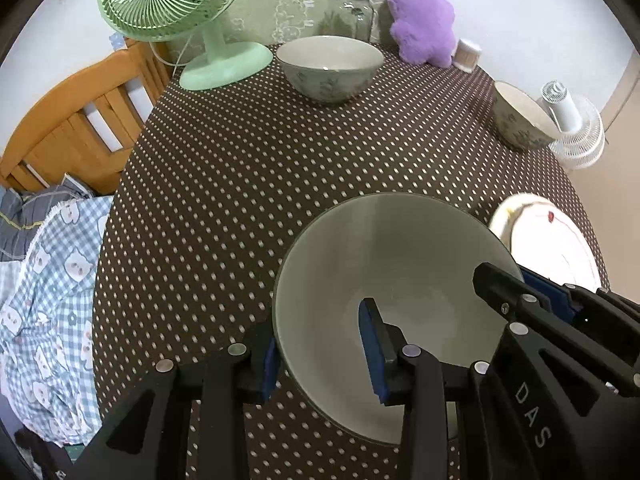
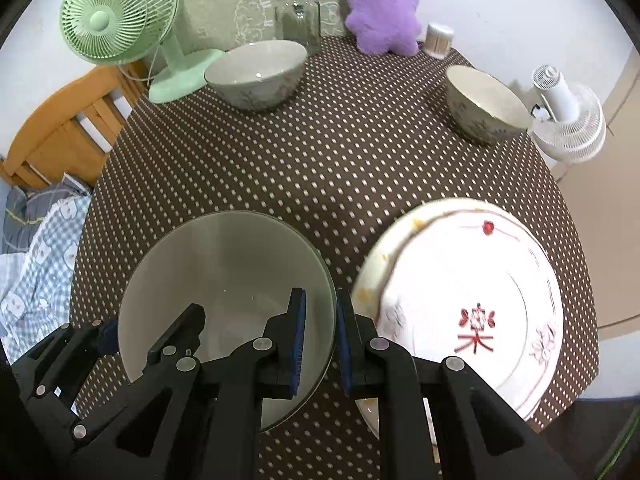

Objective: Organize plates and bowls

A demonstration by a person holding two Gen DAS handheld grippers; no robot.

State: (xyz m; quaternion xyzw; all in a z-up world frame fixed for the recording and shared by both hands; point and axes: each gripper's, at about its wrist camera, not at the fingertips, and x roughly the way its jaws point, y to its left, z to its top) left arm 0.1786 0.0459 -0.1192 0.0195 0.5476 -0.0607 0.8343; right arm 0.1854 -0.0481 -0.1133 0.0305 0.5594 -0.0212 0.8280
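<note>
You had three bowls on the table [image 2: 320, 168]: a near bowl [image 2: 240, 264], one by the green fan [image 2: 116, 16], and one at the right edge [image 2: 484, 104]. Two stacked plates [image 2: 472, 280] lay beside the near bowl. Your left gripper [image 1: 324, 344] and right gripper [image 2: 322, 344] were each clamped on the near bowl's rim, opposite sides.

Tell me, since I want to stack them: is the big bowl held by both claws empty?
Empty. The big bowl shows a bare, clean inside in both views, with nothing in it but claw fingers over its rim.
</note>
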